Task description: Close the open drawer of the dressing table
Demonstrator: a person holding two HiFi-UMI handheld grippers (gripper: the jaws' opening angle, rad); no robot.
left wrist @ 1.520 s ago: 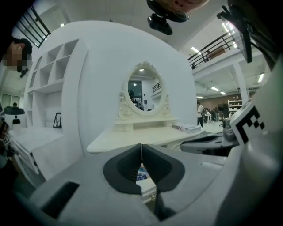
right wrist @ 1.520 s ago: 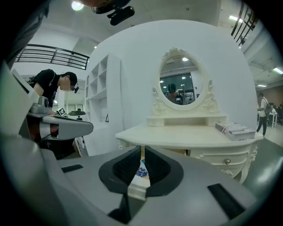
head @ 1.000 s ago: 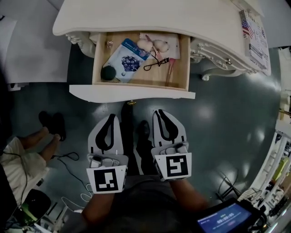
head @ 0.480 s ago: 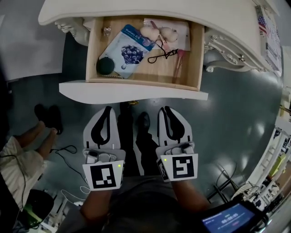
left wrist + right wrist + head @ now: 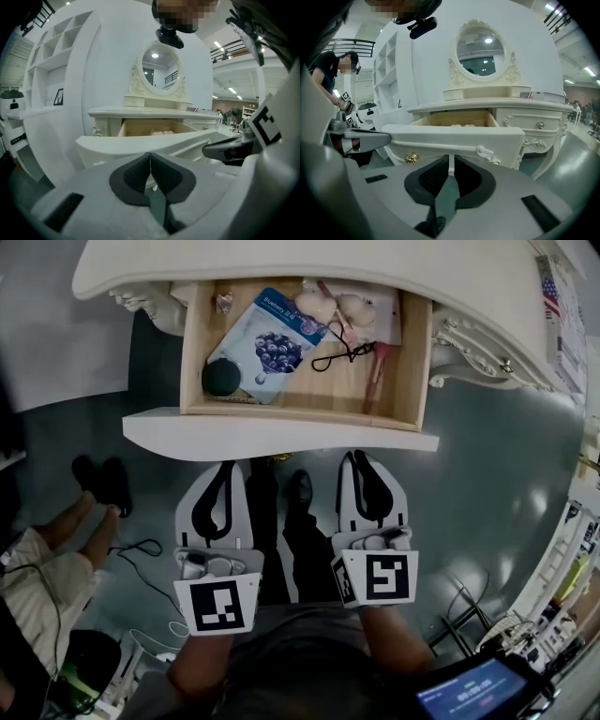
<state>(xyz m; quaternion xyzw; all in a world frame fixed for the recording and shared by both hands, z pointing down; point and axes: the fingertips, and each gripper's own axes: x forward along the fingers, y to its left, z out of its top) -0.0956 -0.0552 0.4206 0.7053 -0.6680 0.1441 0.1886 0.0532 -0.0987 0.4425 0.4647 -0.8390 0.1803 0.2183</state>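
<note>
The cream dressing table (image 5: 281, 263) has its middle drawer (image 5: 281, 435) pulled out, the white front panel toward me. The wooden inside holds a blue sachet (image 5: 274, 341), a dark round puff (image 5: 222, 378), an eyelash curler (image 5: 345, 354) and pale sponges (image 5: 333, 307). My left gripper (image 5: 228, 465) and right gripper (image 5: 361, 456) are both shut and hold nothing; their tips sit just short of the drawer front. In the right gripper view the drawer front (image 5: 454, 136) and its gold knob (image 5: 411, 158) lie just beyond the jaws. The left gripper view shows the drawer front (image 5: 140, 140) ahead.
A seated person's legs and dark shoes (image 5: 103, 493) are on the floor at left, beside cables (image 5: 141, 549). A tablet screen (image 5: 464, 695) is at bottom right. Side drawers with knobs (image 5: 540, 125) flank the open one. An oval mirror (image 5: 480, 47) stands on the tabletop.
Both grippers have come closer to the drawer front, the right one slightly ahead. The drawer stays open as far as before.
</note>
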